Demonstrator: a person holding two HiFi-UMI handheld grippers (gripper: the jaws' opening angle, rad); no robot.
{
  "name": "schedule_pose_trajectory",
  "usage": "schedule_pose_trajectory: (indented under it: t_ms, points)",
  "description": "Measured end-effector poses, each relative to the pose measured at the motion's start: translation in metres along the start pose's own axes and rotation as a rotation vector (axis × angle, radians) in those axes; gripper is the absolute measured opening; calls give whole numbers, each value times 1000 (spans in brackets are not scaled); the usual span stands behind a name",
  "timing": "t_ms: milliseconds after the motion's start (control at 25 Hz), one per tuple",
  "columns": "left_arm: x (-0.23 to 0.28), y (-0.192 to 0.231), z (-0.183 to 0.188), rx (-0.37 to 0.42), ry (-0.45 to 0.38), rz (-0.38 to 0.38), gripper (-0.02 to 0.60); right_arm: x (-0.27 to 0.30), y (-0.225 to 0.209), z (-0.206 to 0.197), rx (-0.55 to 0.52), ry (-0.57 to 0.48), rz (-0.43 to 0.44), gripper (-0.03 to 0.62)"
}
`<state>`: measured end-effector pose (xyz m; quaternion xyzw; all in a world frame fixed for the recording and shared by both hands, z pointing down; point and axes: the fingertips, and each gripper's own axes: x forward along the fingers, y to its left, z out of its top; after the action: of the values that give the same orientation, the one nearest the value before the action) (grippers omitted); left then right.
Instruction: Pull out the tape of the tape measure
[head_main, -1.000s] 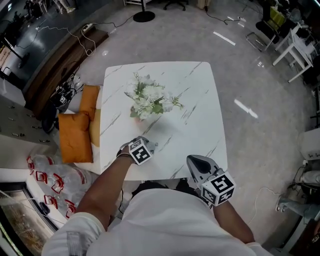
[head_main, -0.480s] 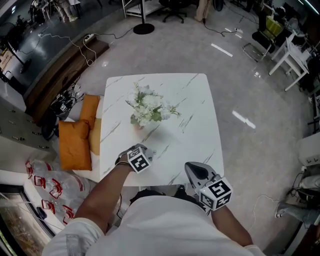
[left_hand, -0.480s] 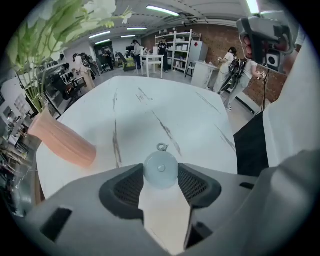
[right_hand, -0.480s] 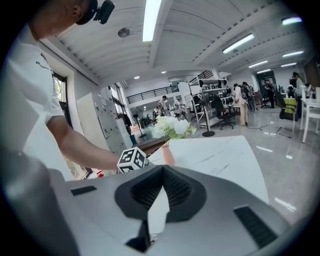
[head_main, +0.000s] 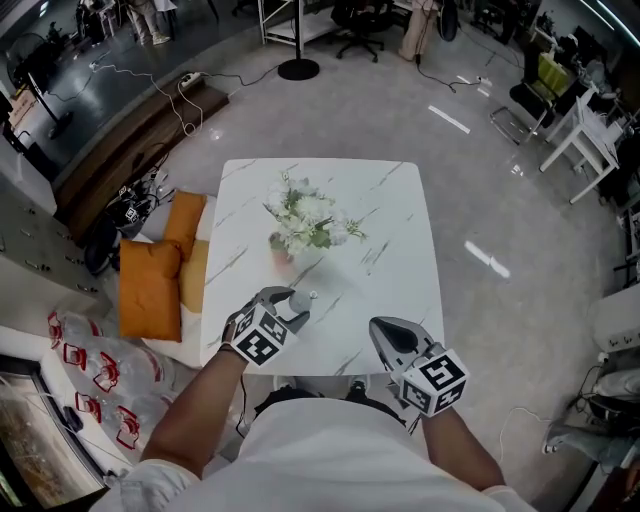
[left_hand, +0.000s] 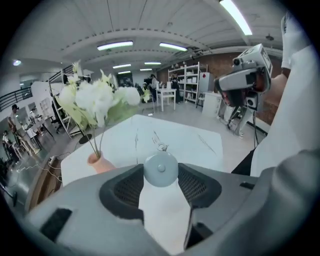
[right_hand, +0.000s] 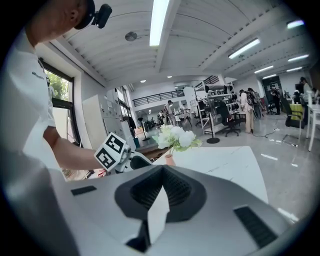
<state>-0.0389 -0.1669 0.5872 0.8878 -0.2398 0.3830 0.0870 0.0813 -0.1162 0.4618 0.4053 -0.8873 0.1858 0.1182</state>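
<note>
Table (head_main: 392, 232): square, with a white marble-veined top, standing on a glossy grey floor (head_main: 480, 150) in a large workshop with ceiling strip lights. Orange cushions (head_main: 150, 285) lie at 9 o'clock of the table. Office chairs (head_main: 356, 14) stand at 12 o'clock and a white desk (head_main: 590, 100) stands at 2 o'clock. A small pink vase (head_main: 281, 256) of white flowers (head_main: 305, 218) stands upright near the table centre.

Left gripper (head_main: 292, 304): positioned over the near left part of the table, at 6 o'clock from the vase. Its jaws are closed on the tape measure (left_hand: 160, 169), one pad pressing each side of the case. The case is gripped at the jaw tips and held above the tabletop.

Right gripper (right_hand: 160, 171): positioned at the near edge of the table, at 3 o'clock from the left gripper and well apart from it. Its jaw tips meet, with only a narrow wedge of gap behind them. Nothing is between the jaws, and they touch neither the table nor the tape measure.

Tape measure: a small round case, pale blue-grey, with a central button on its face. A small metal loop (left_hand: 161, 147) sits at the far edge of the case, pointing toward 12 o'clock, close against the case.
</note>
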Motion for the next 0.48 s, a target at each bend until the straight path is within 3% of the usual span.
schedule_pose_trajectory:
  t_ms: [240, 480]
  points:
    - [-55, -3, 48, 9, -160, 73, 222, 3, 9, 33, -32, -65, 35, 6]
    - [-102, -5, 69, 27, -247, 148, 222, 2, 16, 57, -35, -131, 56, 6]
